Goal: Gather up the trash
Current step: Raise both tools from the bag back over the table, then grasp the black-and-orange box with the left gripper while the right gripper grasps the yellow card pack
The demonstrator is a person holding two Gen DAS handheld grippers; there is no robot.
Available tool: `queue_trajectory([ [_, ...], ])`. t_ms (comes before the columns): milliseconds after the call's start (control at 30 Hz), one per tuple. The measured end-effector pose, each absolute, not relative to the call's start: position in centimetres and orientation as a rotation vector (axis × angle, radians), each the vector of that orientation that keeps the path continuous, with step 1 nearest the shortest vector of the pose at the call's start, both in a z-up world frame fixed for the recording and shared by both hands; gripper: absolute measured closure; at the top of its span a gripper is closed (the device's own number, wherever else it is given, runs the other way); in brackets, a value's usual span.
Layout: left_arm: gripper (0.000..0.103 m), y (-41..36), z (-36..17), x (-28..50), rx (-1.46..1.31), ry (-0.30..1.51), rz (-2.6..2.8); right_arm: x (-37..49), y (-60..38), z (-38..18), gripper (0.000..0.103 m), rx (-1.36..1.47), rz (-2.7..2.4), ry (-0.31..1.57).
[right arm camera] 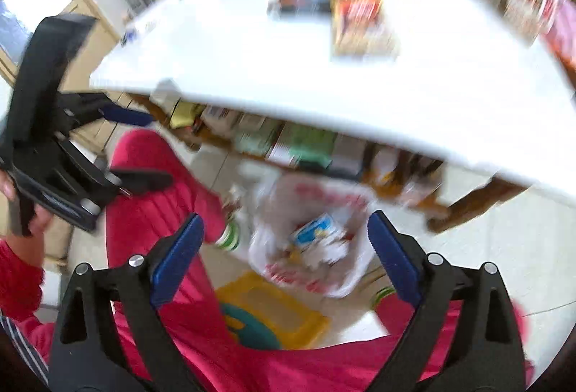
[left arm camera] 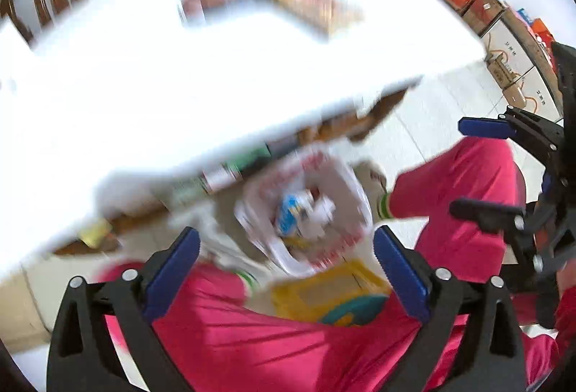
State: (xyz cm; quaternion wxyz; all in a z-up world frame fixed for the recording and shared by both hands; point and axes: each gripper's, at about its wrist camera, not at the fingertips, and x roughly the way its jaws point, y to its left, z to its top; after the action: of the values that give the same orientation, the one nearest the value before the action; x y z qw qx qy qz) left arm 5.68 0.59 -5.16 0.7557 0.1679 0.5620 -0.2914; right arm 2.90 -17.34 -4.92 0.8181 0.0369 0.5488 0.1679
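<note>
Both grippers hang wide apart and empty above a bag of trash on the floor.

The left gripper (left arm camera: 286, 271) and right gripper (right arm camera: 284, 258) point steeply down, blue pads spread with nothing between them. The white bag (right arm camera: 324, 237) with red print sits open on the tiled floor just beyond the table's near edge, between the person's pink-clad legs (right arm camera: 151, 183), with crumpled wrappers (right arm camera: 316, 233) inside. A yellow stool (right arm camera: 273, 309) stands just beside the bag. On the white table (right arm camera: 252, 60), two blurred packets (right arm camera: 360, 17) lie side by side, touching, toward its far edge.
</note>
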Motion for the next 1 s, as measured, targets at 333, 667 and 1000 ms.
queue_trajectory([
  [333,0.008,-1.1,7.5,11.8,0.589,1.050,-0.718,7.5,-20.2,6.5,0.008,0.013,0.274,1.011],
  [667,0.008,-3.4,9.4,16.9,0.753,1.078,-0.830,12.6,-22.4,10.2,0.008,0.014,0.251,0.978],
  [1000,0.008,-7.3,5.5,19.9,0.904,1.080,-0.947,17.0,-22.2,7.6,0.008,-0.008,0.242,1.063],
])
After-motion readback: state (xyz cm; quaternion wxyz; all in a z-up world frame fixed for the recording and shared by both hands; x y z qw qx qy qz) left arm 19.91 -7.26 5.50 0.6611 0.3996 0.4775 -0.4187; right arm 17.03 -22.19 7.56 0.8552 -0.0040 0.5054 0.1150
